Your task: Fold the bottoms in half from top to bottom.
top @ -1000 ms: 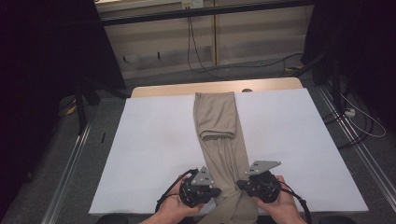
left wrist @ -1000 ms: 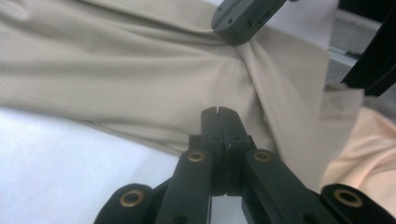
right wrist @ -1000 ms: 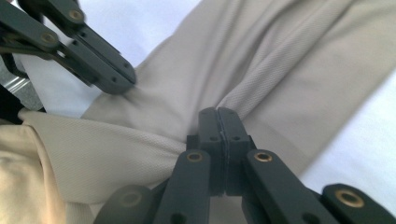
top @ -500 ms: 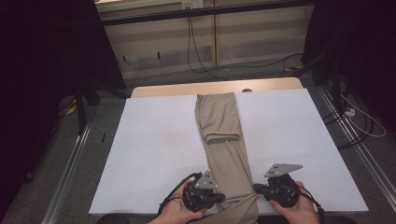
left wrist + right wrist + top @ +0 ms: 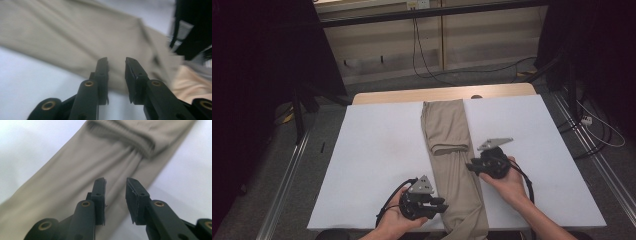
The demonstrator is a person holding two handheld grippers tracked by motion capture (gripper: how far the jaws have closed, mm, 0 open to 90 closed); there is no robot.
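Trousers (image 5: 452, 155) lie btwn both grippers' just-opened jaws.

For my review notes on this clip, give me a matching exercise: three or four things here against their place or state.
Things:
1. beige trousers
2. left gripper
3. right gripper
4. white table cover

Places or states:
A. at the cloth's right edge, just below the fold
B. lies folded lengthwise down the middle
C. spread flat under everything
D. at the cloth's left edge, near the front

Pairs: 1-B, 2-D, 3-A, 4-C
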